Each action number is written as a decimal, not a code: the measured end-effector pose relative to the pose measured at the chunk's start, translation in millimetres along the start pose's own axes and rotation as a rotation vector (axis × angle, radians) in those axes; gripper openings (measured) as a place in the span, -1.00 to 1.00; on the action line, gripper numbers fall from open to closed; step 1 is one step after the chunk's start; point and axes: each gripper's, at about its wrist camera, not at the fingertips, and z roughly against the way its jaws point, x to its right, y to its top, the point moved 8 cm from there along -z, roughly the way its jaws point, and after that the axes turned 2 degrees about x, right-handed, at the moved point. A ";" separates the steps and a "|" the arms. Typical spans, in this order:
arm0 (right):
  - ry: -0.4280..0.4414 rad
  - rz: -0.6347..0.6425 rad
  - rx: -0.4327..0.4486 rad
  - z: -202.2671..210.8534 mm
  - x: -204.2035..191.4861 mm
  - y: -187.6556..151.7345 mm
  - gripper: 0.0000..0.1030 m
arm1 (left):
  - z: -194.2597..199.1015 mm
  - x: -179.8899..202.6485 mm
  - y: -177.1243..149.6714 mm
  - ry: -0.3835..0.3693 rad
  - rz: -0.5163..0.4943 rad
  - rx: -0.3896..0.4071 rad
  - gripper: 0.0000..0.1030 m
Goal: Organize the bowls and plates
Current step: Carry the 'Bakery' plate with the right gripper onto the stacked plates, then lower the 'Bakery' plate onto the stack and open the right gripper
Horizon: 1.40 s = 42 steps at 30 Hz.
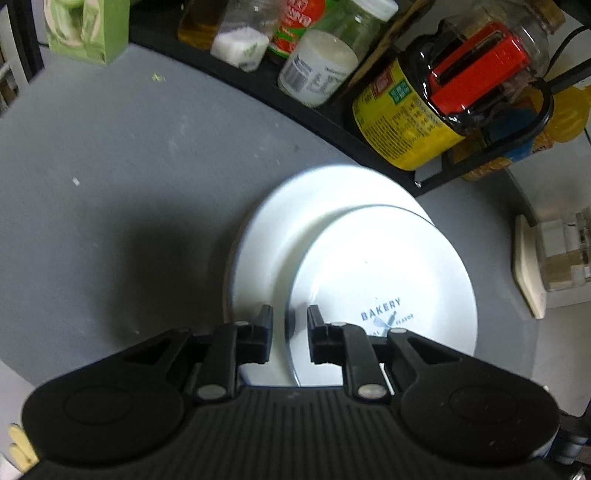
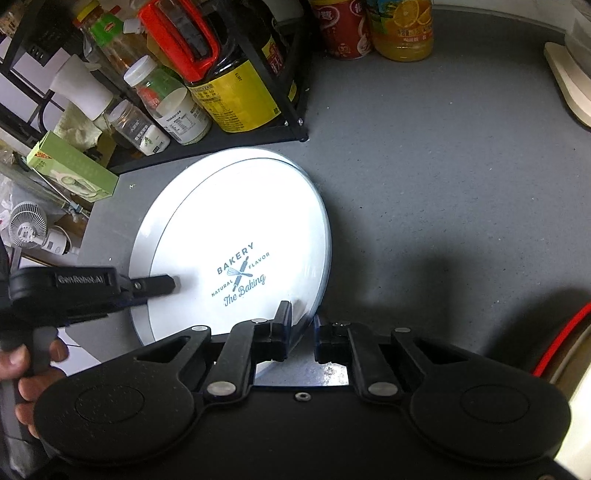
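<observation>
A white plate printed "BAKERY" point(image 1: 384, 280) lies on a larger white plate point(image 1: 280, 240) on the grey counter. In the right wrist view the printed plate point(image 2: 240, 236) sits over the larger plate point(image 2: 147, 221). My left gripper point(image 1: 290, 319) straddles the printed plate's near rim with its jaws narrowly apart; it also shows in the right wrist view point(image 2: 171, 286), one finger lying on the plate. My right gripper point(image 2: 301, 323) straddles the plate's right rim, jaws narrowly apart with the rim between them. Whether either grips the rim is unclear.
A black wire rack point(image 2: 258, 142) with sauce bottles and jars stands just behind the plates. A green box point(image 2: 74, 168) lies at the left. Cans and a juice bottle point(image 2: 402, 29) stand at the back. A cream board point(image 2: 569, 81) is at the right.
</observation>
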 end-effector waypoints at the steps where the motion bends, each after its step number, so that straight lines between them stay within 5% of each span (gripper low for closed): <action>1: -0.002 0.002 0.000 -0.4 -0.4 0.1 -0.77 | 4.6 0.5 3.0 0.015 -0.007 0.004 -0.66; 3: -0.004 0.001 -0.001 -0.2 -0.6 0.0 -0.77 | 17.4 3.0 9.7 0.016 -0.019 0.025 -0.49; 5: -0.004 0.001 -0.002 0.2 -0.8 -0.1 -0.76 | 29.9 6.2 16.7 0.008 -0.024 0.059 -0.04; 10: -0.017 0.010 -0.006 -1.1 -2.0 0.5 -0.74 | 41.8 6.0 26.6 0.046 -0.049 0.118 0.20; 23: -0.045 0.010 -0.017 -7.1 -3.5 -0.9 -0.57 | 13.3 -10.7 13.7 0.037 -0.026 0.070 0.17; 27: -0.046 0.004 -0.018 -9.4 -3.1 -1.9 -0.56 | 3.6 -10.9 12.8 0.040 -0.030 0.061 0.07; 32: -0.059 0.005 -0.017 -12.1 -5.0 -3.7 -0.50 | -1.5 -14.0 10.1 0.020 -0.027 0.066 -0.35; 42: -0.082 -0.012 0.001 -12.7 -9.0 -3.2 -0.44 | 1.3 -14.7 13.3 -0.006 -0.049 0.083 -0.43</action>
